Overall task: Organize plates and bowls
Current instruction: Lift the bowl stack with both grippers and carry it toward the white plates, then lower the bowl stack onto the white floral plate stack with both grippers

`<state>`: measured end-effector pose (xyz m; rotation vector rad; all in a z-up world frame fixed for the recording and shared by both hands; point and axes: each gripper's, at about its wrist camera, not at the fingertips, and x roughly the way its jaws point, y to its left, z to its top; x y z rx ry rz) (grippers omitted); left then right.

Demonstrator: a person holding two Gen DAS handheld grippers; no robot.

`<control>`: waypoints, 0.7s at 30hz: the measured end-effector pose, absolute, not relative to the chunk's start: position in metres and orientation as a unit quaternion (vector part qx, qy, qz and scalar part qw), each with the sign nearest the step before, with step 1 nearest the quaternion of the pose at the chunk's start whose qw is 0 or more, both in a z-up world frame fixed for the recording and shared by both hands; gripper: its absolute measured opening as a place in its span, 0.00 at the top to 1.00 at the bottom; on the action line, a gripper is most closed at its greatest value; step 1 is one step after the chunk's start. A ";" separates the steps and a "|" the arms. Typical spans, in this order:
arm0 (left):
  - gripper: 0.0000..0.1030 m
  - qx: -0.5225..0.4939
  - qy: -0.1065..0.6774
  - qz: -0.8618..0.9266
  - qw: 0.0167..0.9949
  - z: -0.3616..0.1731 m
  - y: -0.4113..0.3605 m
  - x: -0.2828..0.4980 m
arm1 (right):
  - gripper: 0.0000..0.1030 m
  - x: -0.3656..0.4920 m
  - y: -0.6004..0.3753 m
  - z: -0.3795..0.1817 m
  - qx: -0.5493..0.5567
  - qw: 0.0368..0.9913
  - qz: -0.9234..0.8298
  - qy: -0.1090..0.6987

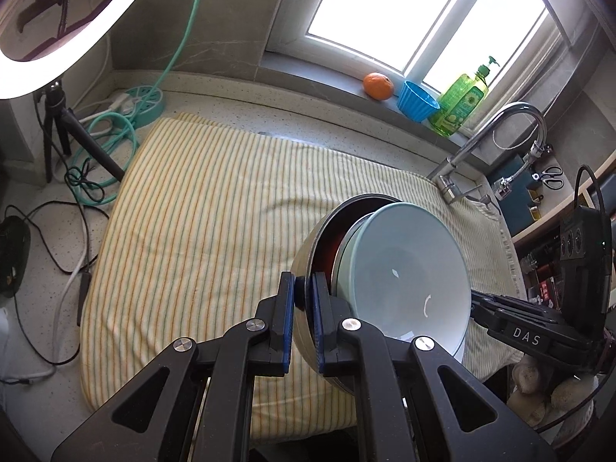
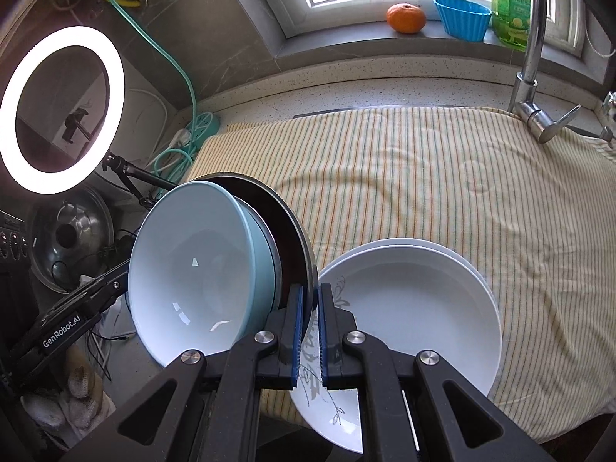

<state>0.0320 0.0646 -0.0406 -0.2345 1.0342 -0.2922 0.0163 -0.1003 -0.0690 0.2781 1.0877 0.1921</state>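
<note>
Two tools pinch opposite sides of a tilted metal bowl's (image 1: 308,265) rim: the left tool (image 1: 304,319) and the right tool (image 2: 310,331), both closed narrow on it. Nested inside sits a pale blue bowl (image 2: 192,265), empty. Below, stacked white plates (image 2: 415,308) rest on a striped towel (image 2: 423,177) covering the tabletop (image 2: 346,92).

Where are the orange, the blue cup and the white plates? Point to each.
orange (image 2: 406,18), right wrist view, middle of the fruit.
blue cup (image 2: 462,19), right wrist view, fluted outer wall.
white plates (image 2: 415,300), right wrist view, top plate's bare well.
</note>
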 end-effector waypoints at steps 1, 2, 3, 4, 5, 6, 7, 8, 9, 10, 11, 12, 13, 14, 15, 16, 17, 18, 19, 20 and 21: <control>0.93 -0.110 0.490 -0.141 0.853 -0.040 0.060 0.031 | 0.93 0.014 -0.105 -0.068 0.134 0.843 0.088 0.514; 0.93 -0.109 0.489 -0.144 0.853 -0.039 0.055 0.031 | 0.93 0.011 -0.110 -0.068 0.135 0.843 0.086 0.513; 0.93 -0.108 0.489 -0.146 0.853 -0.038 0.050 0.030 | 0.93 0.008 -0.115 -0.068 0.136 0.844 0.083 0.513; 0.93 -0.106 0.489 -0.149 0.853 -0.038 0.046 0.029 | 0.93 0.006 -0.120 -0.068 0.137 0.843 0.081 0.513; 0.93 -0.105 0.489 -0.151 0.853 -0.038 0.042 0.028 | 0.93 0.004 -0.125 -0.069 0.138 0.843 0.079 0.514; 0.93 -0.104 0.490 -0.152 0.852 -0.039 0.039 0.028 | 0.93 0.003 -0.129 -0.069 0.139 0.843 0.078 0.514; 0.93 -0.102 0.492 -0.153 0.851 -0.040 0.035 0.028 | 0.93 0.002 -0.133 -0.070 0.139 0.842 0.078 0.515; 0.93 -0.102 0.493 -0.154 0.850 -0.041 0.032 0.028 | 0.93 0.001 -0.136 -0.071 0.140 0.842 0.076 0.515; 0.93 -0.102 0.495 -0.154 0.849 -0.043 0.030 0.027 | 0.93 0.000 -0.140 -0.071 0.140 0.842 0.075 0.515; 0.93 -0.102 0.496 -0.154 0.849 -0.044 0.027 0.027 | 0.93 -0.001 -0.143 -0.072 0.140 0.842 0.075 0.515; 0.93 -0.101 0.496 -0.155 0.848 -0.044 0.024 0.026 | 0.93 -0.002 -0.145 -0.072 0.139 0.842 0.074 0.516; 0.93 -0.101 0.497 -0.155 0.848 -0.045 0.021 0.026 | 0.93 -0.002 -0.148 -0.073 0.138 0.842 0.074 0.517; 0.93 -0.102 0.497 -0.155 0.848 -0.045 0.018 0.025 | 0.93 -0.002 -0.151 -0.073 0.138 0.841 0.074 0.518; 0.93 -0.103 0.498 -0.154 0.847 -0.046 0.016 0.025 | 0.93 -0.003 -0.154 -0.074 0.138 0.840 0.075 0.519; 0.93 -0.105 0.498 -0.153 0.847 -0.046 0.013 0.024 | 0.93 -0.003 -0.156 -0.074 0.138 0.839 0.076 0.521; 0.93 -0.106 0.499 -0.153 0.847 -0.046 0.011 0.023 | 0.93 -0.003 -0.158 -0.074 0.136 0.839 0.077 0.522; 0.93 -0.105 0.499 -0.152 0.846 -0.047 0.008 0.022 | 0.93 -0.004 -0.160 -0.074 0.133 0.839 0.076 0.522; 0.93 -0.104 0.501 -0.152 0.846 -0.049 0.005 0.021 | 0.93 -0.005 -0.163 -0.073 0.131 0.839 0.076 0.522; 0.93 -0.105 0.504 -0.151 0.844 -0.051 0.002 0.021 | 0.93 -0.006 -0.166 -0.073 0.129 0.839 0.076 0.523; 0.93 -0.106 0.507 -0.151 0.842 -0.053 -0.001 0.020 | 0.93 -0.006 -0.169 -0.074 0.129 0.839 0.075 0.523; 0.93 -0.106 0.510 -0.151 0.840 -0.055 -0.003 0.020 | 0.93 -0.006 -0.173 -0.074 0.129 0.839 0.074 0.524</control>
